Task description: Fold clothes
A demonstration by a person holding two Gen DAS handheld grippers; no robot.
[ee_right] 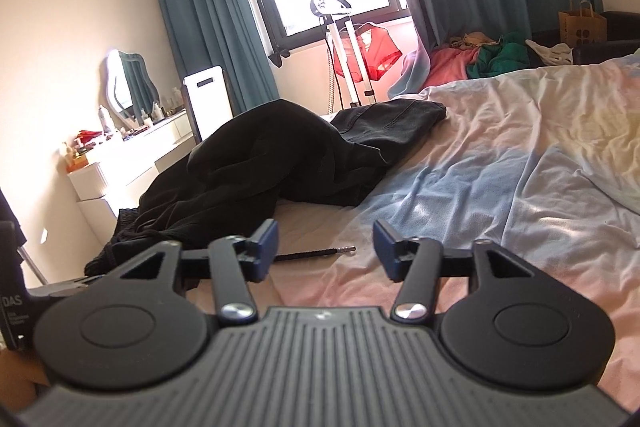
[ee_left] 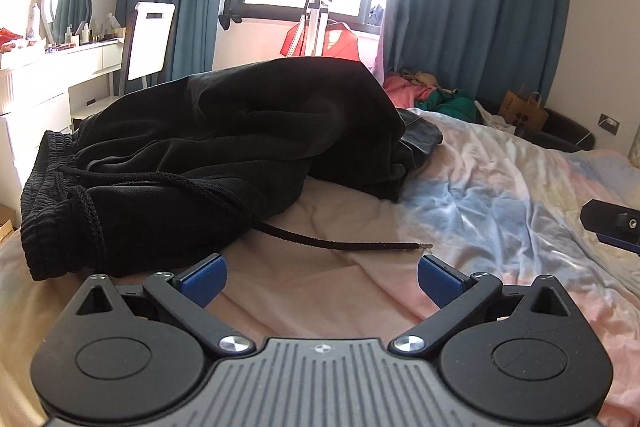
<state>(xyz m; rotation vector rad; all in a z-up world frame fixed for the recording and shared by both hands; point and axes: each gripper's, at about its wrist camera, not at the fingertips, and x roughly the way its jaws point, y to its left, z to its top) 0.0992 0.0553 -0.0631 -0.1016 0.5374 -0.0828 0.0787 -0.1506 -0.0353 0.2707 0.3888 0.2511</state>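
Observation:
Black drawstring trousers (ee_left: 224, 147) lie bunched on the bed, elastic waistband (ee_left: 44, 203) at the left, one drawstring (ee_left: 344, 245) trailing right across the sheet. They also show in the right wrist view (ee_right: 248, 171), with the drawstring tip (ee_right: 344, 249) between the fingers' line of sight. A dark grey garment (ee_right: 392, 121) lies behind them. My left gripper (ee_left: 322, 277) is open and empty, just in front of the trousers. My right gripper (ee_right: 326, 247) is open and empty, low over the sheet; part of it shows in the left wrist view (ee_left: 612, 225).
The bed has a pastel pink-blue sheet (ee_right: 500, 167). A white dresser (ee_left: 52, 75) with a mirror stands left. A garment steamer (ee_right: 344, 39) with a red top stands by the window. Piled clothes (ee_right: 480, 57) and a paper bag (ee_right: 582, 23) lie at the far side.

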